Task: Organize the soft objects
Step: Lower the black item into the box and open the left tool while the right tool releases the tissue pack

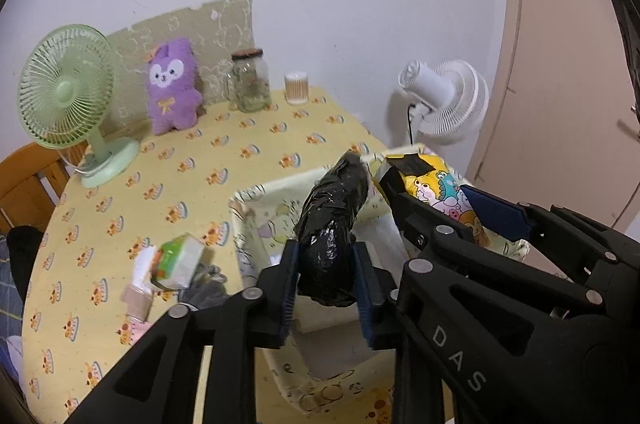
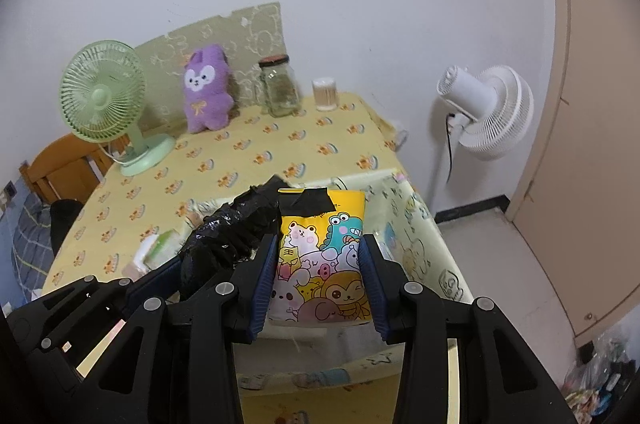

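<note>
The left gripper has its blue pads on both sides of a black crinkled plastic roll, which stands tilted over a cream fabric storage box with cartoon drawings; whether the pads press on the roll or have let go cannot be told from the pictures. The right gripper is clenched on a yellow soft packet printed with cartoon animals, and it holds the packet upright over the same box, just beside the black roll. Left of the box, a green and white tissue pack lies on the table near some pale paper items and a grey piece of cloth. At the far edge, by the wall, a pale green table fan, a purple plush toy with a white face, a clear glass jar with a brown lid and a small round container of cotton swabs stand in a row. The table is covered by a yellow tablecloth with small orange figures. A white standing fan is on the floor to the right, near a beige door, and a wooden chair is at the left side.
</note>
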### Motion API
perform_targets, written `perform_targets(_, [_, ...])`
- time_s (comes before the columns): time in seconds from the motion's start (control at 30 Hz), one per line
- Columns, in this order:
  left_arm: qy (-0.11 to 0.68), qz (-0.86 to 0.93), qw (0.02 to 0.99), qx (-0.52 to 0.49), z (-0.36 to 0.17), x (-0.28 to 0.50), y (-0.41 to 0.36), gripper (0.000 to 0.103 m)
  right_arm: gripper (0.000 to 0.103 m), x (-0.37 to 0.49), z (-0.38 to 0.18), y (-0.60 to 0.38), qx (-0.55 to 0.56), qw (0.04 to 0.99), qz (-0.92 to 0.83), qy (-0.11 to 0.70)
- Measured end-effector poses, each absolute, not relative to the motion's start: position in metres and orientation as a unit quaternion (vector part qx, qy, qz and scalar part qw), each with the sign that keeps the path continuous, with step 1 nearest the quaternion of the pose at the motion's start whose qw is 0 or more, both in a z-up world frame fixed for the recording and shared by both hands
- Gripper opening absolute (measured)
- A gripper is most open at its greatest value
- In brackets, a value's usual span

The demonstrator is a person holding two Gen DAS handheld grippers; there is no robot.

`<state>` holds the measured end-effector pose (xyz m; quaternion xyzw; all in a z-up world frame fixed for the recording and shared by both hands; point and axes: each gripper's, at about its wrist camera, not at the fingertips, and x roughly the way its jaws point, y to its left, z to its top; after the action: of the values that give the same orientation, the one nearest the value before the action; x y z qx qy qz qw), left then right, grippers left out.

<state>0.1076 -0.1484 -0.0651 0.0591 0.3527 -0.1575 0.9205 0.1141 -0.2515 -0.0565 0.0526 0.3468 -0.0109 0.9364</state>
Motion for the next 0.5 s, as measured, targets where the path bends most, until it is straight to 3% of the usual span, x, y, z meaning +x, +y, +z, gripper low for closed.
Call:
perform_targets(0.17, [0.369, -0.154, 0.915, 0.064, -0.074, 0.113, -0.154, 0.050, 0.045, 0.120, -0.069, -0.259, 0.061, 0.930, -0.015, 0.363])
perform_targets(0.23, [0.369, -0.146, 0.915, 0.073, -0.075, 0.114, -0.156, 0.065, 0.045, 0.121, -0.071, -0.260, 0.064, 0.928, -0.014, 0.366])
perform_targets(0.4, [0.360, -0.119, 0.917, 0.123, -0.074, 0.118, -0.162, 0.083, 0.045, 0.126, -0.076, -0.261, 0.065, 0.927, -0.014, 0.369])
perform_targets(0.5, [0.362, -0.114, 0.915, 0.136, -0.076, 0.123, -0.162, 0.085, 0.045, 0.132, -0.079, -0.260, 0.058, 0.927, -0.016, 0.370])
